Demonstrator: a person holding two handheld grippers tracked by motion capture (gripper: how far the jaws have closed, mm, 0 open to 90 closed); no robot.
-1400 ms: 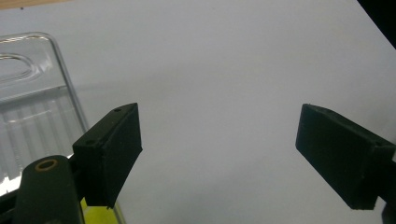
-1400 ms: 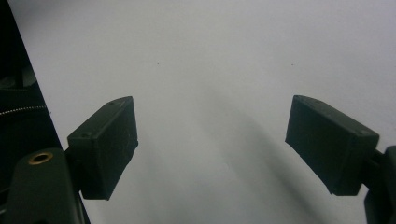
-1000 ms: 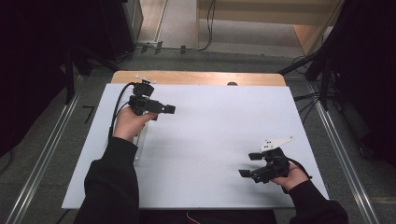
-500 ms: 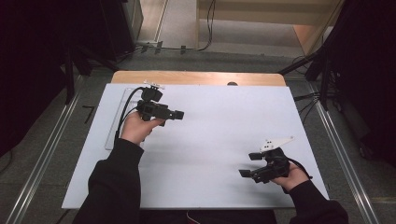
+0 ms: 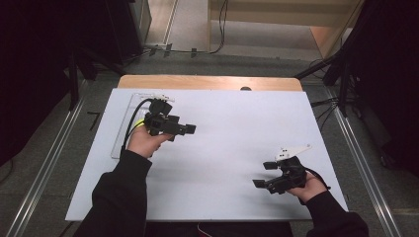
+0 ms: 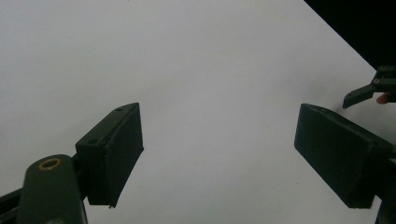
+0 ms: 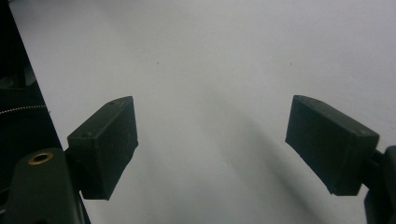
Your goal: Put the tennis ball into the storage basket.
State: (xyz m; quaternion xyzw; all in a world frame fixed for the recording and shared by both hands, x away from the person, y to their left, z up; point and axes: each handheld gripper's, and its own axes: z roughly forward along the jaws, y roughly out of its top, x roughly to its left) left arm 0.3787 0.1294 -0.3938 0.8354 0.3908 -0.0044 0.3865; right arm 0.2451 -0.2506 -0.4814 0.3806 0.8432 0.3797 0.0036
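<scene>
White table, grey floor

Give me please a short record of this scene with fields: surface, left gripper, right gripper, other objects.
surface: white table top, bare in the middle
left gripper: fingers wide apart, holding nothing, above the left part of the table, pointing toward the right side
right gripper: fingers wide apart, holding nothing, near the front right corner
other objects: clear flat tray at the left edge, partly under the left hand; contents cannot be told
</scene>
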